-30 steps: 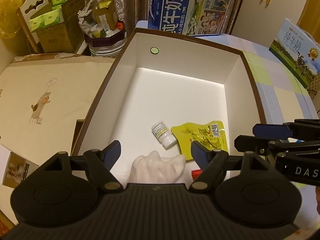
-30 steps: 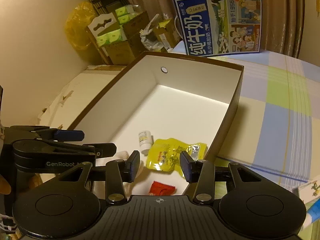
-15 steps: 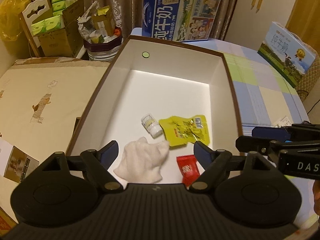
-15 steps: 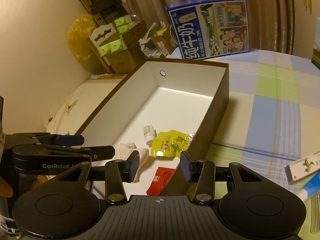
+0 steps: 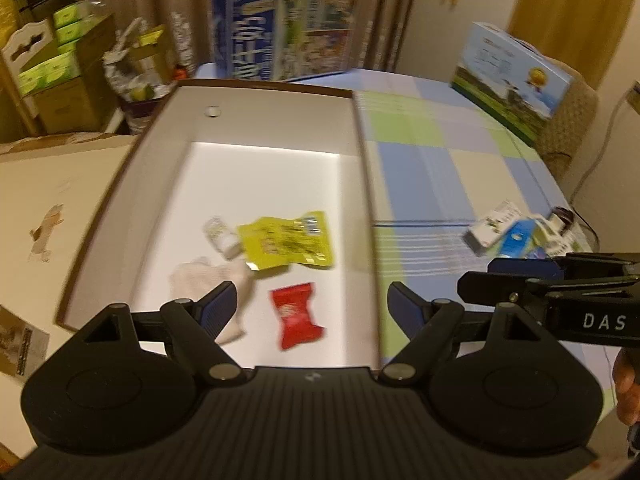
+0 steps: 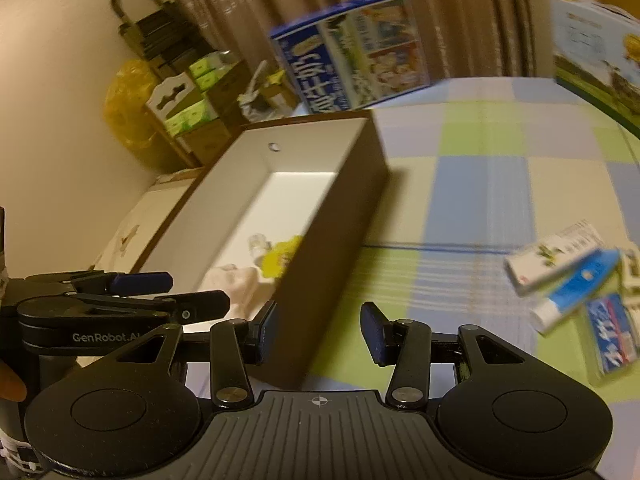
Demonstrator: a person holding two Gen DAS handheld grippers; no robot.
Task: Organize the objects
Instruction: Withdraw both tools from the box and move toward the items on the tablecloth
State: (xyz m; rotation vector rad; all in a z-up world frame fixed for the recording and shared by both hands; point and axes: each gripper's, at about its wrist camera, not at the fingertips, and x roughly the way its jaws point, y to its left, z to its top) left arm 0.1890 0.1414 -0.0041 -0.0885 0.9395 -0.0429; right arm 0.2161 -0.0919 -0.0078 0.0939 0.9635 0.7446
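You have a brown box (image 5: 362,168) with a white inside, open on top, at the left edge of the checked tabletop (image 5: 436,168). In its near half lie a red candy (image 5: 298,316), a flat yellow pouch (image 5: 286,242), a small white bottle (image 5: 220,236) on its side touching the pouch, and a crumpled white cloth (image 5: 208,280). Near the tabletop's right edge sits a loose cluster of small cartons (image 6: 552,256) and a blue-and-white tube (image 6: 576,288), overlapping.

Brown curtains (image 5: 400,12) hang behind a table under a blue-green checked cloth (image 5: 448,168); cream wall (image 6: 52,92) at left, warm dim light.
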